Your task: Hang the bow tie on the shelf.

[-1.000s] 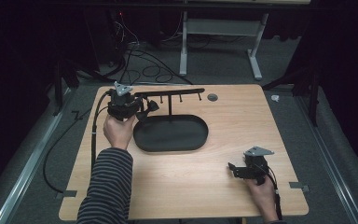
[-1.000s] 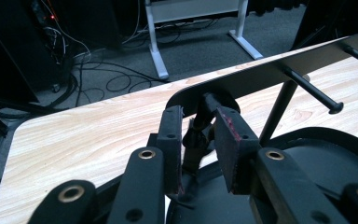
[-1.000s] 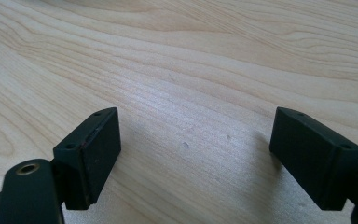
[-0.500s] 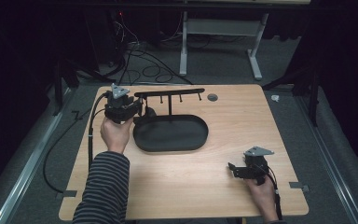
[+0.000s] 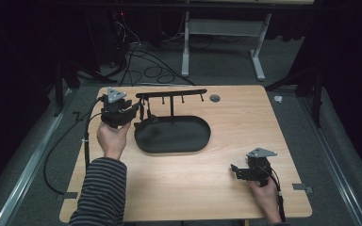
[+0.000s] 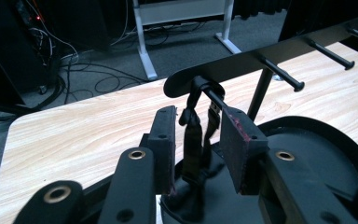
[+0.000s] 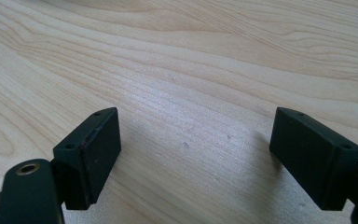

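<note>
On a wooden table point(image 5: 198, 188) in a dark room, a black strap point(image 6: 193, 135) is hung from the end peg of a black rack point(image 5: 171, 94) above an oval tray point(image 5: 188, 141). The left gripper point(image 6: 196, 140) is seen with its jaws just opening, the strap loose between them. The right gripper point(image 7: 196, 158) is rested wide open, empty, near the table's front right corner.

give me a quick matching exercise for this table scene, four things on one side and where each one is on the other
Things:
1. left tongs
2. right tongs
3. black strap
4. oval tray

Places:
A. hanging from the end peg of the rack
B. flat on the table under the rack
C. either side of the strap, pads off it
D. low over bare wood at the near right

Pairs: 1-C, 2-D, 3-A, 4-B
</note>
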The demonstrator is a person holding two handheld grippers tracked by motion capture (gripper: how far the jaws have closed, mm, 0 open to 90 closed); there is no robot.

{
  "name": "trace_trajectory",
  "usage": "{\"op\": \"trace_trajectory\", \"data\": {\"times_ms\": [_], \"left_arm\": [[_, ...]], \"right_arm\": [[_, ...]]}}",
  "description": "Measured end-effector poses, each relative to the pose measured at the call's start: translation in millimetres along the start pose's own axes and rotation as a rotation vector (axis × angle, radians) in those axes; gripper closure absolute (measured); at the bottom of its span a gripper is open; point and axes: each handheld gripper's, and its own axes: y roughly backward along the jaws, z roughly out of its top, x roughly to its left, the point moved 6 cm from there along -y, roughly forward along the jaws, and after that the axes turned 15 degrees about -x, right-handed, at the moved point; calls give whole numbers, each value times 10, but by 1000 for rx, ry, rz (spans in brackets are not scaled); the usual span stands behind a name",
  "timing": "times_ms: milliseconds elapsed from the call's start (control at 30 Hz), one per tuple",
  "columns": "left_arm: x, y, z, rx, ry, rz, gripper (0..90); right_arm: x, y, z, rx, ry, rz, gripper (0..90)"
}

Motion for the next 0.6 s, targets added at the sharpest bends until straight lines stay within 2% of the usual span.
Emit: {"op": "trace_trajectory", "data": {"times_ms": [600], "left_arm": [[27, 243, 9, -27, 8, -4, 587]], "right_arm": [[-1, -2, 1, -2, 3, 0, 176]]}}
